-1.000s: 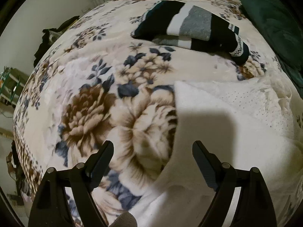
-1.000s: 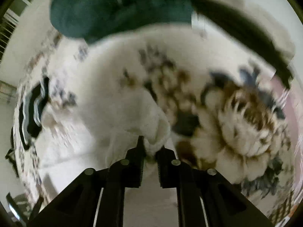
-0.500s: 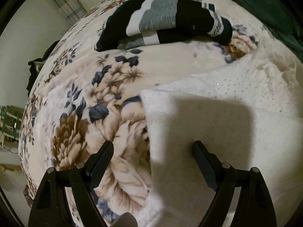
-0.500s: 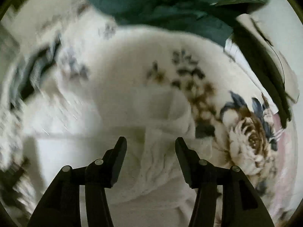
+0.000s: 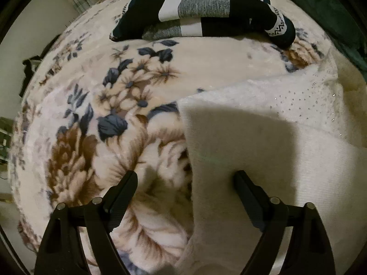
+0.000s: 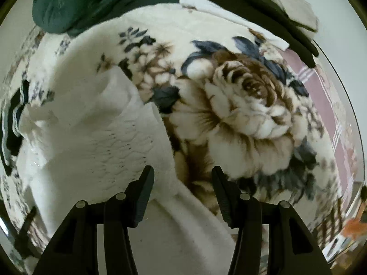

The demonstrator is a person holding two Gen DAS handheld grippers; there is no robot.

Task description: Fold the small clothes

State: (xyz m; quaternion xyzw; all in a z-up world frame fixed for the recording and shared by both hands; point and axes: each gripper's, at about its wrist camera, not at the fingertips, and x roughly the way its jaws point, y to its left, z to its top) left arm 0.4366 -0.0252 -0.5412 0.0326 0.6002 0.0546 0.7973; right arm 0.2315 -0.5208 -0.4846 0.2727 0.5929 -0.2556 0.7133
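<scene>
- L gripper point(image 5: 185, 183): I saw jaws spread wide and closing, straddling the left edge of the white garment point(image 5: 252, 155); pads not pressing it.
- R gripper point(image 6: 181, 181): I saw jaws apart over the garment's right edge point(image 6: 96, 142); nothing pinched.
- White garment lay flat on the floral blanket point(image 5: 96, 114), partly folded.
- Farther back: folded black/grey/white striped garment point(image 5: 201, 9) sat on the blanket.
- Beyond: dark green fabric point(image 6: 87, 2) at the blanket's far edge.

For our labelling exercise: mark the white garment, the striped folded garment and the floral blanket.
white garment point(image 5: 263, 160), left wrist view, its flat shaded middle.
striped folded garment point(image 5: 204, 2), left wrist view, its grey band.
floral blanket point(image 6: 247, 105), right wrist view, the big brown flower.
</scene>
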